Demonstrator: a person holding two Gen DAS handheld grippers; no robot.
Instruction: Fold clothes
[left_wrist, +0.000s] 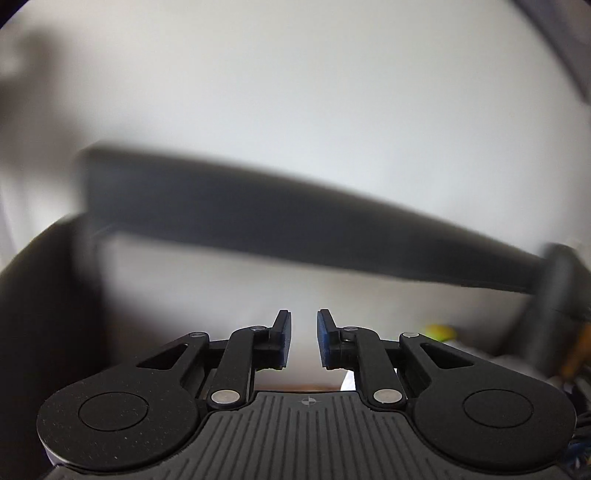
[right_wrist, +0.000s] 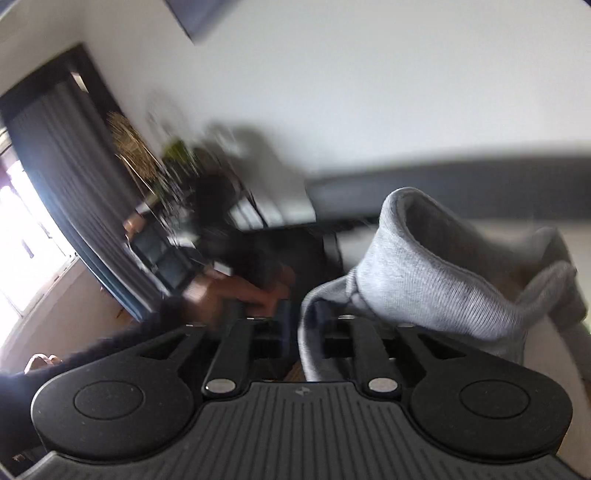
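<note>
Lower centre of right view: right gripper jaws clenched on grey garment, lifted for folding; left gripper jaws released, empty.

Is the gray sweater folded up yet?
No. The gray sweater hangs bunched and rumpled from the right gripper, its ribbed edge curling.
</note>
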